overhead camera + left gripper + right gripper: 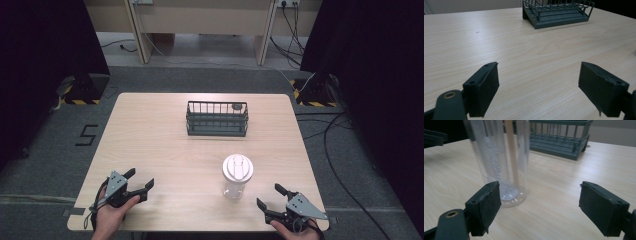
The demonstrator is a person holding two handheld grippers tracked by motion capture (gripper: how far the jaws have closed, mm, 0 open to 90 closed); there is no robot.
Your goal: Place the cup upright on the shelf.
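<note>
bottle (237, 176) stood upright, near front right of table (150, 135), white lid on | right gripper (274, 202) just beside it, jaws wide, empty; its view showed clear wall (499, 157) | left gripper (141, 184) well apart, wide, empty; its view showed bare wood (529, 50) | rack (217, 119) beyond, toward the far edge

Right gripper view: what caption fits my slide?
Open right gripper faces a clear bottle, rack behind.
</note>
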